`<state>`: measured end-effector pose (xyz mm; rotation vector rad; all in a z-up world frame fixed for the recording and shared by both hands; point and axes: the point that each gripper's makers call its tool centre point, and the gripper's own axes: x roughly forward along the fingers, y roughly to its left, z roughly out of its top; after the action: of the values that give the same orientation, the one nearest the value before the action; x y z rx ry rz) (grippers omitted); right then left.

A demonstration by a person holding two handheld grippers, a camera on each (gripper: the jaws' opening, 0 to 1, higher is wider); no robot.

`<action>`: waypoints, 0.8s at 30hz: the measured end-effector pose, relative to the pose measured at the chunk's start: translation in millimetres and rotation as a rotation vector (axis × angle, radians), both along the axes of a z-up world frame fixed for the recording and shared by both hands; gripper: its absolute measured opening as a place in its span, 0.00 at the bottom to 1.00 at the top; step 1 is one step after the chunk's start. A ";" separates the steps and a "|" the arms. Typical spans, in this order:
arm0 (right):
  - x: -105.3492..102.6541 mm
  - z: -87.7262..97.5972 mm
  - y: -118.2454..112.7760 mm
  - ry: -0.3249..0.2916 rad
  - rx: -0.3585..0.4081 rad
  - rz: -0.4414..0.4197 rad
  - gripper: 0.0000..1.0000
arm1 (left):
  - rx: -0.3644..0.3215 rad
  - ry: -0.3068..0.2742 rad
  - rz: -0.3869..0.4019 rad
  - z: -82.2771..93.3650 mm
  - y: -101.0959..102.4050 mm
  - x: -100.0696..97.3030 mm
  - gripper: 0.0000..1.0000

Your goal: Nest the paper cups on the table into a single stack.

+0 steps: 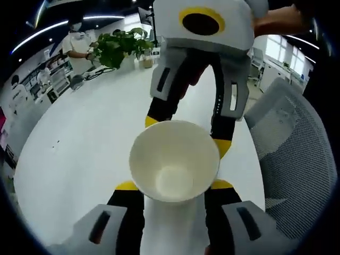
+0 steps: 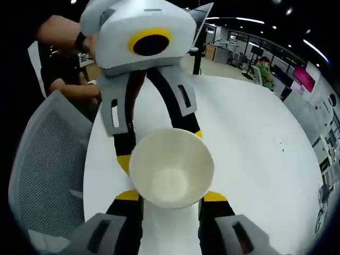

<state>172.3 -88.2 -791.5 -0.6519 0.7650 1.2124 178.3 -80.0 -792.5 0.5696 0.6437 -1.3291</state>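
A white paper cup (image 1: 174, 162) stands mouth up over the white table (image 1: 79, 149), and I look down into its empty inside. My left gripper (image 1: 174, 186) has its yellow-tipped jaws against the cup's two sides, just under the rim. The right gripper (image 1: 187, 134) comes in from the opposite side, and its jaws also hug the cup wall. In the right gripper view the same cup (image 2: 171, 169) sits between my right gripper (image 2: 171, 196) and the left gripper (image 2: 160, 149) facing it. Whatever is under the cup is hidden.
A grey mesh office chair (image 1: 295, 159) stands close to the table's edge, also the chair (image 2: 45, 164). A potted green plant (image 1: 119, 48) sits at the table's far end. A person's hands (image 2: 64, 32) hold the grippers. Office desks and people fill the background.
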 end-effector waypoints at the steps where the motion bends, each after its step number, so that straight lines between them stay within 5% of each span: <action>1: 1.7 0.4 0.3 -0.001 0.001 0.000 0.39 | -0.001 -0.002 0.002 -2.1 1.2 6.6 0.42; 12: 59.6 0.1 13.4 -0.013 0.025 -0.009 0.39 | 0.011 -0.008 0.012 -1.5 14.7 69.1 0.42; 24: 72.5 -4.4 22.3 0.019 0.012 0.014 0.39 | 0.026 0.027 0.011 -1.1 20.3 70.4 0.43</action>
<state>244.8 -65.9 -795.9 -0.6377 0.7693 1.2370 248.7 -59.7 -793.5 0.5697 0.6859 -1.3219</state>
